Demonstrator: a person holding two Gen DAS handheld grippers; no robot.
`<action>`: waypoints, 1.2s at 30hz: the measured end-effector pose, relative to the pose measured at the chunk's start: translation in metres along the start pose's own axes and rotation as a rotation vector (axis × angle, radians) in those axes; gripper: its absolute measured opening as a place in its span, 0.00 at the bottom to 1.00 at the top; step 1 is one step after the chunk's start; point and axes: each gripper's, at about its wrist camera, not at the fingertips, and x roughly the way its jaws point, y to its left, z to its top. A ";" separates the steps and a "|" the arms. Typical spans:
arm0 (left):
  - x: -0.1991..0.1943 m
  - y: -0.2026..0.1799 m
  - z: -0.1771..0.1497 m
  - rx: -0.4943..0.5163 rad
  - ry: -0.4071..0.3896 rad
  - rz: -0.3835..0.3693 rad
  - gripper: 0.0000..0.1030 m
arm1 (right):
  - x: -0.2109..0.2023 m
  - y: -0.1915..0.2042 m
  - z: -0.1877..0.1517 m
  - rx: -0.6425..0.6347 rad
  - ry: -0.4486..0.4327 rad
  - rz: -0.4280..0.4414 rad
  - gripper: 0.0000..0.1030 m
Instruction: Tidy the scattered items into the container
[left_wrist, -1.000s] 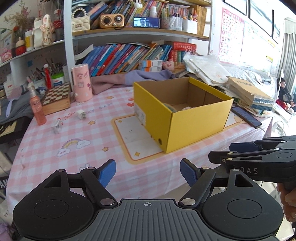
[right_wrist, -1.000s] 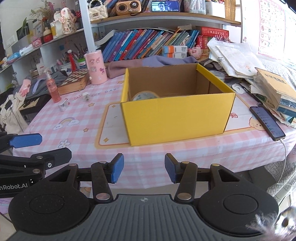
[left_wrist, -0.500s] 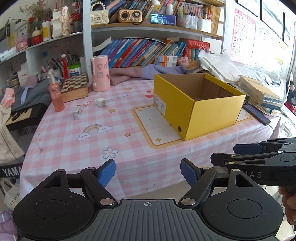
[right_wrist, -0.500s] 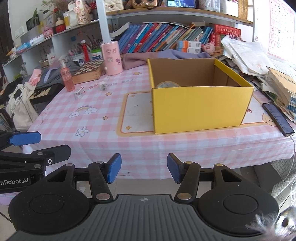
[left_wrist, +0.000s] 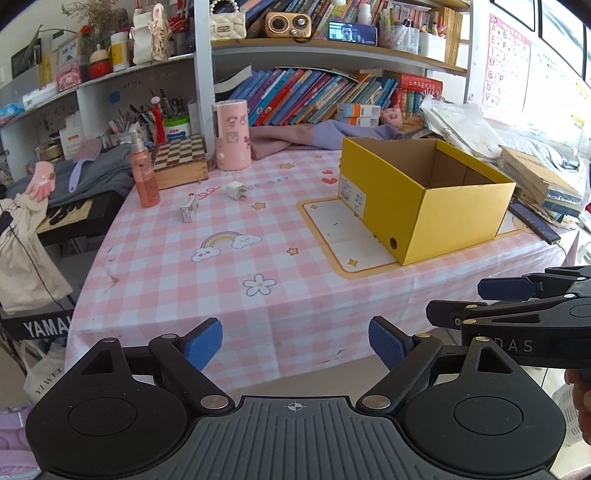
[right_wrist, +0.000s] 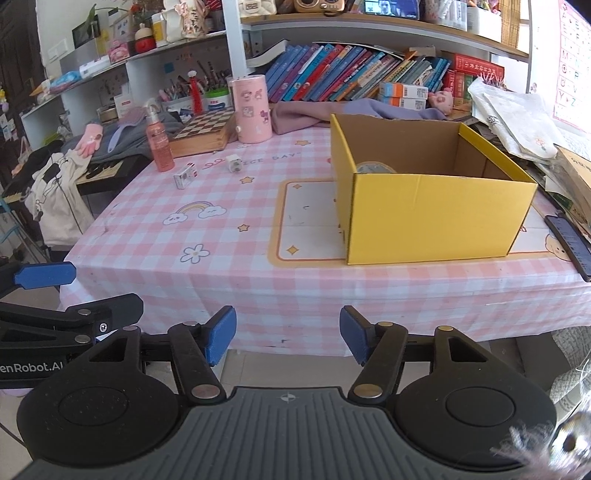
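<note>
An open yellow cardboard box (left_wrist: 458, 210) (right_wrist: 436, 218) stands on the pink checked tablecloth (left_wrist: 207, 273) (right_wrist: 192, 221), with a roll of tape (right_wrist: 375, 168) lying inside it. Far back on the cloth lie a white plug adapter (left_wrist: 235, 191) (right_wrist: 233, 163) and a small white box (left_wrist: 188, 209) (right_wrist: 185, 176). My left gripper (left_wrist: 295, 341) hangs before the table's near edge, its jaws opening with nothing between them. My right gripper (right_wrist: 288, 334) hovers beside it, likewise opening and empty. Each gripper shows at the other view's edge.
An orange pump bottle (left_wrist: 144, 173), a chessboard box (left_wrist: 181, 160) and a pink canister (left_wrist: 231, 136) stand at the back left. Books and papers (left_wrist: 535, 177) pile up on the right beside a dark phone (right_wrist: 570, 243). Shelves of books rise behind.
Both grippers have pulled back from the table, so the box looks smaller and the front edge of the cloth now shows. Both sets of jaws stand wider apart than before.
</note>
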 end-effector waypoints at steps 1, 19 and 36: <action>0.000 0.001 0.000 -0.001 0.001 0.001 0.86 | 0.001 0.002 0.000 -0.004 0.001 0.002 0.59; -0.003 0.039 -0.008 -0.035 0.010 0.039 0.87 | 0.018 0.044 0.009 -0.063 0.007 0.031 0.62; -0.007 0.072 -0.011 -0.108 0.005 0.100 0.87 | 0.034 0.079 0.025 -0.141 0.011 0.091 0.64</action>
